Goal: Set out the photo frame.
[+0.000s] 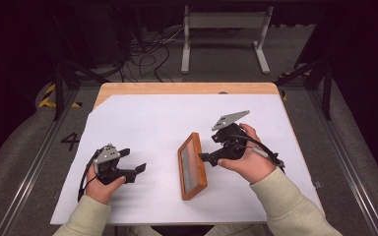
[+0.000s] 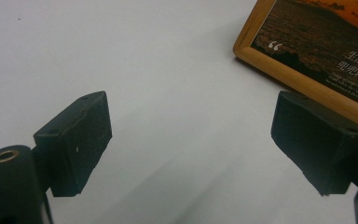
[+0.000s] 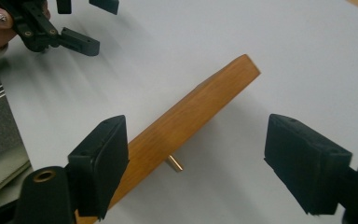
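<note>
Your right gripper (image 1: 204, 158) stands wide open just to the right of the wooden picture frame (image 1: 192, 166), a rectangular frame of orange-brown wood with a dark sunset print behind its glass. Its jaws point left toward the frame's right long edge and press on nothing. In the right gripper view the frame's wooden edge (image 3: 186, 126) runs diagonally past the left jaw, close against it, and a small brass peg (image 3: 173, 163) juts from the frame's back just above the sheet; the right jaw hangs well clear over bare paper. The frame stands tilted on the white paper sheet (image 1: 142, 123), a little right of the middle of the light wooden table (image 1: 177, 88), its long side running near to far and its glass face turned leftward and up. Your left gripper (image 1: 133, 169) hovers near the near left part of the sheet, well apart from the frame, jaws spread wide with only white paper between them. In the left gripper view a corner of the frame (image 2: 307, 51) shows at the far right, with white lettering on the print.
</note>
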